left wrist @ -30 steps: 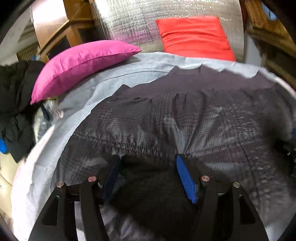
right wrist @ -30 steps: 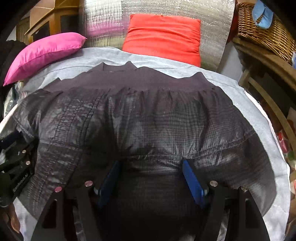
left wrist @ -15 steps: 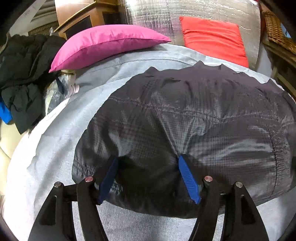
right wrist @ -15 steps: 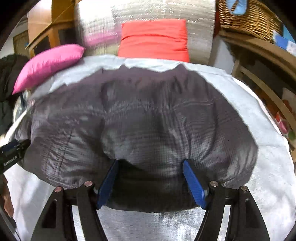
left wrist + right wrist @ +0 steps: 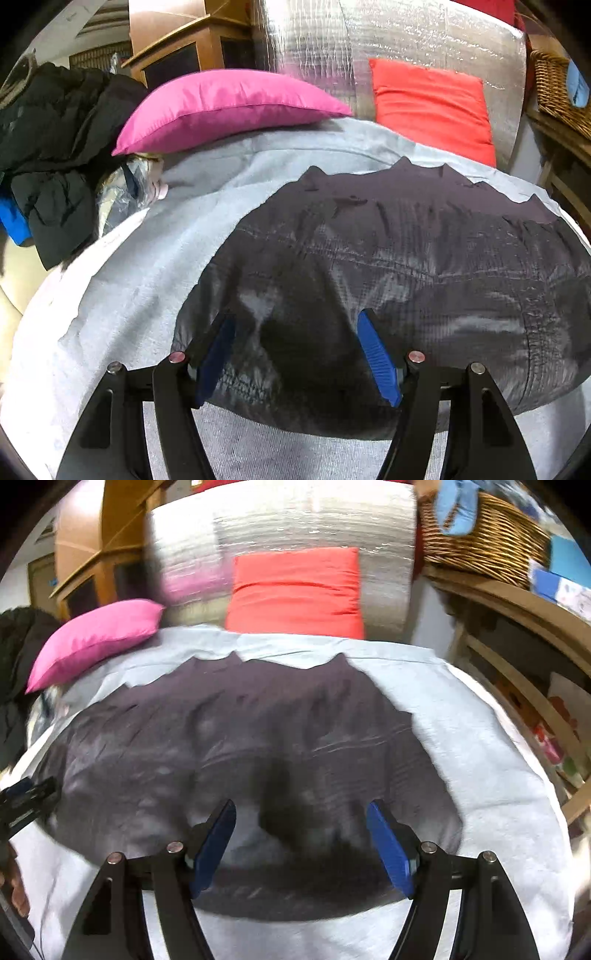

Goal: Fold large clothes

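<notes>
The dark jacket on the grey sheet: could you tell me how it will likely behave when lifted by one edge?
The dark jacket would probably droop limply; it already wrinkles and gathers along its seams. Its sheen suggests thin, slick fabric that may slide from the tongs. It looks light for its size, lying nearly flat on the grey sheet.

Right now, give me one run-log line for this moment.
phase: fold laid | dark grey quilted jacket: flat on light grey bedsheet | left gripper: open, empty | right gripper: open, empty
</notes>
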